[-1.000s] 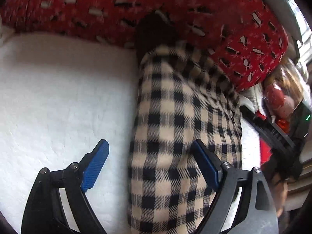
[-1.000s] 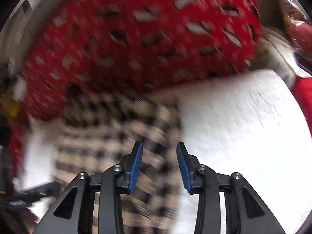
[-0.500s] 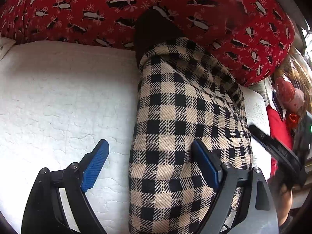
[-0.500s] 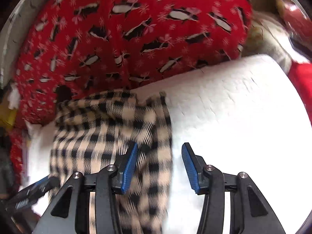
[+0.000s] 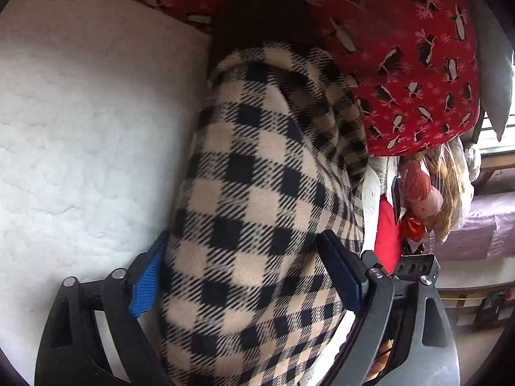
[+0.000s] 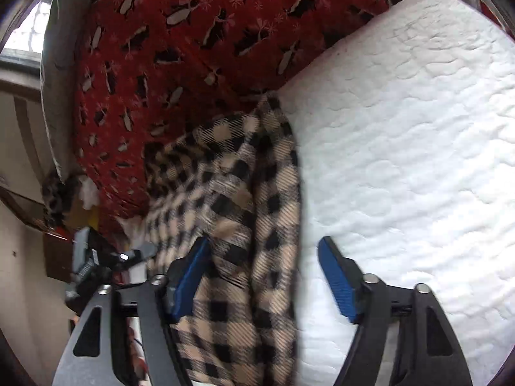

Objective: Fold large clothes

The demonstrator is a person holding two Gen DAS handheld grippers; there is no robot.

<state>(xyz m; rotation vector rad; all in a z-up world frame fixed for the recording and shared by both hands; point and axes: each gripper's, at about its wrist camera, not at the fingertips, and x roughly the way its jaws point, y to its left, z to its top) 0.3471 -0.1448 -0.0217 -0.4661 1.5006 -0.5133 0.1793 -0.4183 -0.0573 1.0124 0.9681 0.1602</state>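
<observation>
— Garment (image 5: pixel 257 193): one, beige-and-black check, folded into a long strip on the white mattress (image 5: pixel 80 128), far end against one red penguin-print blanket (image 5: pixel 418 64).
— Grippers?
— Two. Left gripper (image 5: pixel 241 273): jaws wide, straddling the strip. Right gripper (image 6: pixel 260 276): jaws just been opening, now wide; the strip's edge lies between them, unpinched.
— View differences?
— Left wrist alone shows a bagged doll (image 5: pixel 421 193); right wrist alone shows the strip's layered fold.
</observation>
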